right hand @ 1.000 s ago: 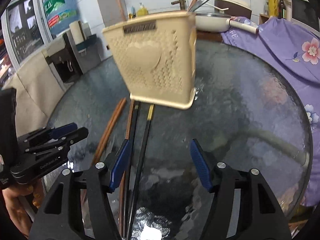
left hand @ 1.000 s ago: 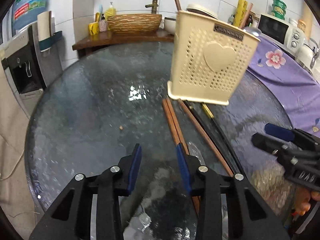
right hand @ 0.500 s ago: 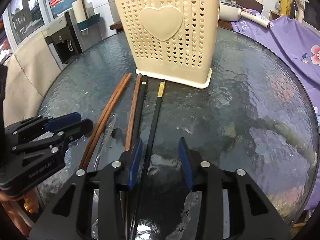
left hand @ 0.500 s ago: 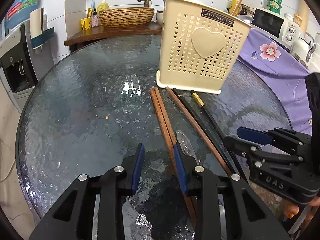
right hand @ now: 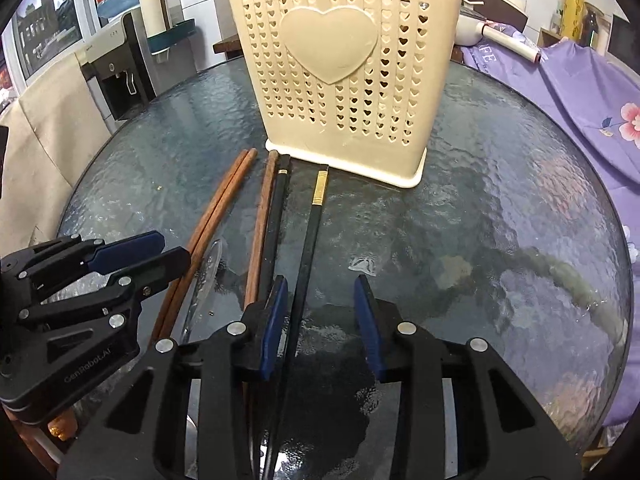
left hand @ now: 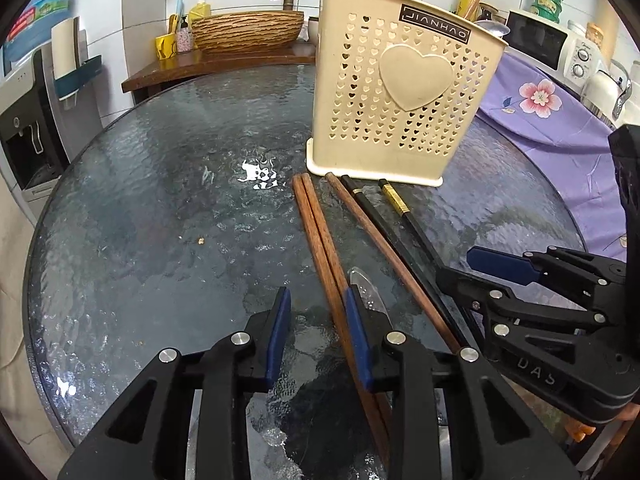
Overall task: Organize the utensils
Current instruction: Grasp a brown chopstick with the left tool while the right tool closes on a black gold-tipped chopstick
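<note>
A: Beige plastic, punched with hearts: utensil holder upright on the glass table, well beyond both sets of fingers. Left gripper?

B: Pitched steeply down toward the glass, low over it. Fingers parted, released, gripping nothing. Mostly bare glass in the gap.

A: Nearest utensil there?

B: Pair of brown chopsticks, side by side, running from the holder's foot toward the fingers and slipping in under the right-hand finger's inner edge. Cannot tell whether touching it. Shiny spoon-like piece just past that finger's tip, on its outer side.

A: And the right gripper?

B: Pitched down likewise, close beside the left one. Fingers apart, not clenched.

A: Anything between?

B: Gold-banded black chopstick, flat on the glass, passing through the gap close to the left-hand finger, well clear of the other pad. No squeeze on it.

A: Outside the gap?

B: Second black chopstick and single brown chopstick, just beyond that left-hand finger, far ends at the holder's base.
</note>
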The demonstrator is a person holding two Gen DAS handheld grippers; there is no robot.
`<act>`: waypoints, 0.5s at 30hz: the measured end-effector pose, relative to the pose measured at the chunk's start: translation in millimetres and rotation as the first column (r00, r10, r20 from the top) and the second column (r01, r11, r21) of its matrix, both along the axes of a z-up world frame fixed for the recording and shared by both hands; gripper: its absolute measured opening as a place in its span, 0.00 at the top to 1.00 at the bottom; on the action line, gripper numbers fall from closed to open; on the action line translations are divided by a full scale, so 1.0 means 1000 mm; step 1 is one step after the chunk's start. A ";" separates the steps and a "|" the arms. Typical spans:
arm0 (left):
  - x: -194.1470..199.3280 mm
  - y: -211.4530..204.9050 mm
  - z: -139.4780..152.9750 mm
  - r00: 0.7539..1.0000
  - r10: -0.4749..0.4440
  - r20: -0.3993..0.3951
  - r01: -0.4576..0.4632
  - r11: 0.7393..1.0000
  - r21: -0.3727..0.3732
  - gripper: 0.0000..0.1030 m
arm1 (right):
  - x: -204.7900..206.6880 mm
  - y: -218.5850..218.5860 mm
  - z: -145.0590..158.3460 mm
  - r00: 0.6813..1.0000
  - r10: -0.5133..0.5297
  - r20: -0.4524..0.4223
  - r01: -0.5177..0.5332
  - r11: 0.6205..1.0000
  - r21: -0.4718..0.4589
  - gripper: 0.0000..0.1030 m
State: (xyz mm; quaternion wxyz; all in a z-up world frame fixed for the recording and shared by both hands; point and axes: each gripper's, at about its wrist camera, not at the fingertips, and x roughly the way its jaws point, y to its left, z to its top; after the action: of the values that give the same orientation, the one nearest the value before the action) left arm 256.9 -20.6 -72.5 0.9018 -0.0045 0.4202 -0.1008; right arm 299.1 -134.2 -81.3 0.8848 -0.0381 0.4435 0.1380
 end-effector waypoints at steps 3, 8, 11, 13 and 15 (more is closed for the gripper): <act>0.001 0.000 0.000 1.000 0.001 -0.002 -0.001 1.000 0.006 0.73 | -0.001 0.001 -0.001 1.000 0.000 0.002 0.000 1.000 -0.015 0.66; 0.000 0.005 -0.001 1.000 0.002 -0.009 -0.002 0.999 0.037 0.73 | -0.004 -0.007 -0.002 1.000 -0.007 0.007 0.007 0.999 -0.043 0.66; 0.003 0.011 0.001 1.000 0.017 -0.014 -0.016 0.999 0.044 0.73 | -0.002 -0.010 -0.002 1.000 -0.013 0.002 0.013 0.999 -0.038 0.66; 0.005 0.014 0.001 1.000 0.016 -0.021 -0.016 0.999 0.034 0.73 | 0.000 -0.010 -0.001 1.000 -0.015 0.001 0.015 0.999 -0.039 0.66; 0.011 0.013 0.001 1.000 0.006 -0.027 -0.006 0.999 0.031 0.73 | 0.005 -0.008 -0.001 1.000 -0.018 -0.002 0.018 0.999 -0.039 0.66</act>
State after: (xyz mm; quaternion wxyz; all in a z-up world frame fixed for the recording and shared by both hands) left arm 267.4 -8.1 -71.9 0.8963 0.0069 0.4338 -0.0915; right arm 303.7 -142.2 -82.3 0.8846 -0.0515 0.4473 0.1215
